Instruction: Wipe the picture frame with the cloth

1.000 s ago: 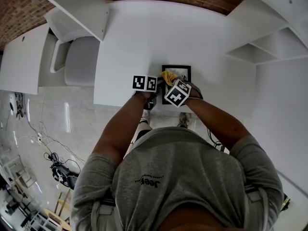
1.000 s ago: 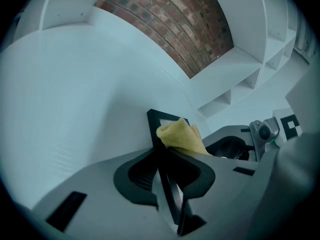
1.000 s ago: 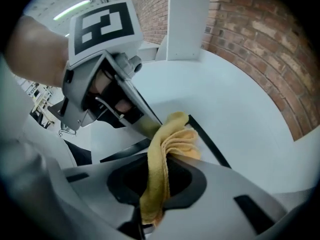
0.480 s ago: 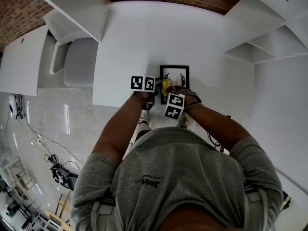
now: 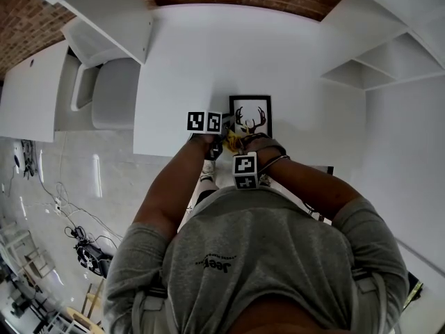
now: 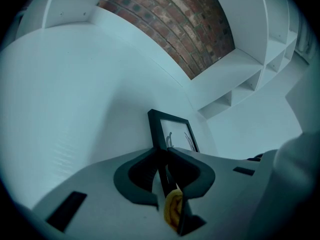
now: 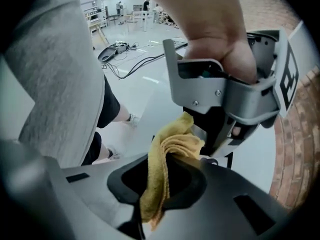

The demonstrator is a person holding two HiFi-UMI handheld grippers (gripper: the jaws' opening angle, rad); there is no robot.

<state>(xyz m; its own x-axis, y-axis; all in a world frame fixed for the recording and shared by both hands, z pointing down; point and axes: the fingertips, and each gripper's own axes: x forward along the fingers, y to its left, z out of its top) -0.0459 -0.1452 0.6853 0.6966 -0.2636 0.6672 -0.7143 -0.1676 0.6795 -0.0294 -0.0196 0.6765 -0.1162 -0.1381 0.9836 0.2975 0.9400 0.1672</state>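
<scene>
Near front edge of white worktop [image 5: 188,54]: black rectangular picture frame [image 5: 252,117] w/ antler print. Left tool [image 6: 163,150] clamped on frame's side edge. Right tool [image 7: 166,155] pinching crumpled yellow cloth [image 7: 177,143], just beside frame's near-left corner, by left tool.

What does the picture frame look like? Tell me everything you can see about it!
The picture frame has a thin black border around a white picture of a black deer head with antlers. It sits on the white table, close to the near edge. The left tongs pinch its left edge. The yellow cloth, held in the right tongs, is at its near corner.
</scene>
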